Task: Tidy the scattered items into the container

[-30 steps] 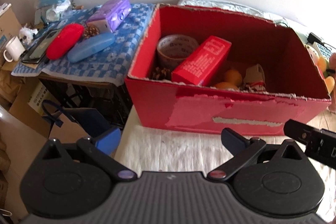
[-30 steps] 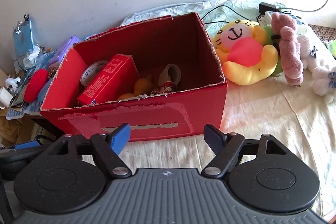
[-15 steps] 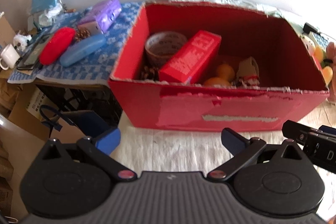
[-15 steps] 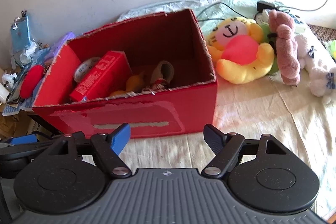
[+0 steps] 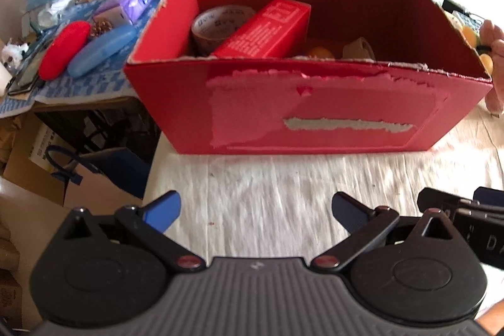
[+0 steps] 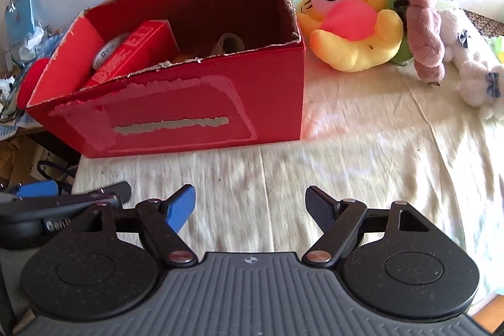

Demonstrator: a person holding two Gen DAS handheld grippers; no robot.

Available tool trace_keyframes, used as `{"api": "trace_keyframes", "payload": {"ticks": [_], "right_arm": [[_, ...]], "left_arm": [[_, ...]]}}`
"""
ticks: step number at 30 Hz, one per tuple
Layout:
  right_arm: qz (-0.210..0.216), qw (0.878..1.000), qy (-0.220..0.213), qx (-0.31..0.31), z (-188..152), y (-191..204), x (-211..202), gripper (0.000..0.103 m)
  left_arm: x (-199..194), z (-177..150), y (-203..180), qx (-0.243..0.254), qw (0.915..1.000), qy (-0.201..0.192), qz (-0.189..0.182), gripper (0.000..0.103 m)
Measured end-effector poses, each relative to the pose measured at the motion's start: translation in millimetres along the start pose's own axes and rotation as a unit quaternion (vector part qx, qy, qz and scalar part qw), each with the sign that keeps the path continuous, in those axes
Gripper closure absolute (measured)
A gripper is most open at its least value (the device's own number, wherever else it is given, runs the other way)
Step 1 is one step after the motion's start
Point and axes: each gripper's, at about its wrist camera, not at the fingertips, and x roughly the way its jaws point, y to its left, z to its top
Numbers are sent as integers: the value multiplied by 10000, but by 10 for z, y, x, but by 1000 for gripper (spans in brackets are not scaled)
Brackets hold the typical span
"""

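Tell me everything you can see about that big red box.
The red box is open-topped cardboard with ragged, torn upper edges. Its front face is scuffed: a paler peeled patch and a grey strip where the surface tore off. It sits upright on a pale cloth, beside plush toys. Inside lie a tape roll, a red carton leaning on it, and smaller items. Neither gripper touches it.

We see our left gripper (image 5: 255, 211) spread wide and empty before the red box (image 5: 315, 103); inside the box, a red carton (image 5: 267, 30) leans against a tape roll (image 5: 217, 22).
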Motion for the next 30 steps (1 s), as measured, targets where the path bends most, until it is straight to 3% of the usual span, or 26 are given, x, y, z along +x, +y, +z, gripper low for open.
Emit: {"api": "trace_keyframes", "payload": {"ticks": [7,11,14,19,25,30], "right_arm": [[-93,9994,-335,-71,-18,89,-29,25],[-127,9962,-861,-32,66,96,-224,27],[-52,9933,-1151,0,208,107,-390,24],[121,9939,-1089,87,567,142,-496,24],[104,9889,-1478,138,885,196,-609,22],[16,9889,-1485,-47,1075,253,-607,19]], "left_arm": [[-196,8,10,21,9966,-770,280,2],[-385,130,-13,184,9927,-1116,417,2],[-503,315,-37,260,9919,-1189,359,2],[-629,642,-61,223,9897,-1357,397,2],[-774,927,-16,94,9813,-1826,598,2],[-756,1092,40,-34,9804,-1878,594,2]]}}
